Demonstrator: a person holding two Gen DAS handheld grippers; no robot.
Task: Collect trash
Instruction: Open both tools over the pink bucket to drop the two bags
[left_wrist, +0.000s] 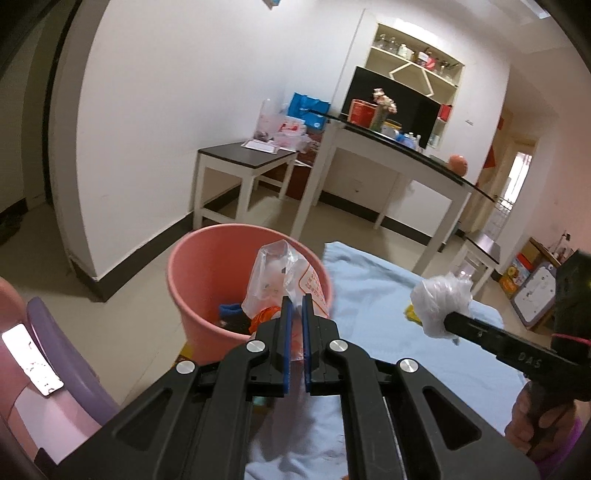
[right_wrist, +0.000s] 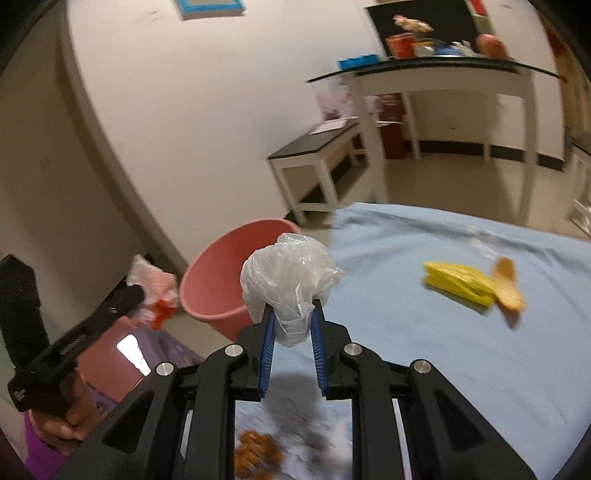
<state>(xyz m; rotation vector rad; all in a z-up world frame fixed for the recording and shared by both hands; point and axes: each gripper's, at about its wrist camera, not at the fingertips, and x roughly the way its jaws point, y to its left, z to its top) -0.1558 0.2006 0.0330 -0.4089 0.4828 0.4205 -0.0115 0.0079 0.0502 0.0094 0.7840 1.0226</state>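
Left wrist view: your left gripper (left_wrist: 296, 301), clamped on a wrapper (left_wrist: 280, 273), hung over the bin (left_wrist: 207, 266); your right gripper (right_wrist: 291, 308), clutching a plastic bag (right_wrist: 288, 273), sat farther off.

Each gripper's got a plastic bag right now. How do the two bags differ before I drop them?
The left gripper pinches a clear printed bag with orange contents, hanging over the pink bucket. The right gripper grips a plain white crumpled bag, balled up, over the blue cloth beside the bucket. Both are thin plastic, clamped.

Even, soft indoor light; fisheye bending and dark vignette at edges, with motion blur in the right-wrist view.
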